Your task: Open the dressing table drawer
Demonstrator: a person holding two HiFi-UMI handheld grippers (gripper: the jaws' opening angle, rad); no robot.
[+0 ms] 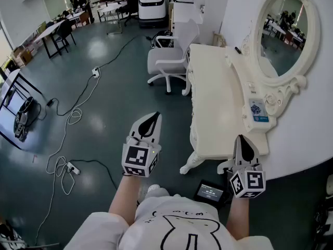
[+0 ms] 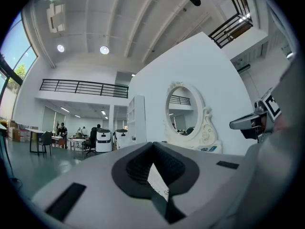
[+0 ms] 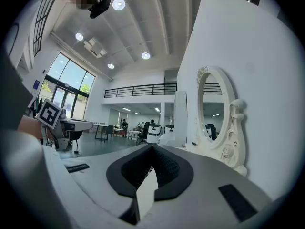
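Left gripper (image 1: 154, 120): jaws pinched together, nothing between them. Right gripper (image 1: 243, 142): same, closed and empty. Both point level, neither touches anything.

Outward from the right gripper: the near end of the dressing table (image 1: 216, 103) sits right at its tips in the head view. I can't tell whether they're above it or short of it. The tabletop runs away ahead, with the oval mirror (image 1: 283, 30) ahead and to its right and a small box (image 1: 257, 110) at the mirror's foot.

From the left gripper: it's over open floor, and the table's carved front skirt (image 1: 193, 120) is just to its right and ahead. An office chair (image 1: 169, 59) stands further ahead, past the far end.

The drawer should be in that skirt, so on the left gripper's right side. I can't make out its face or pull from here.

Handling guess: a light wooden drawer, stiff, painted glossy, so slick to pinch. Carved trim probably chips easily. Take it by the knob or the lower lip and pull straight out so it doesn't rack. Jaws need opening first.
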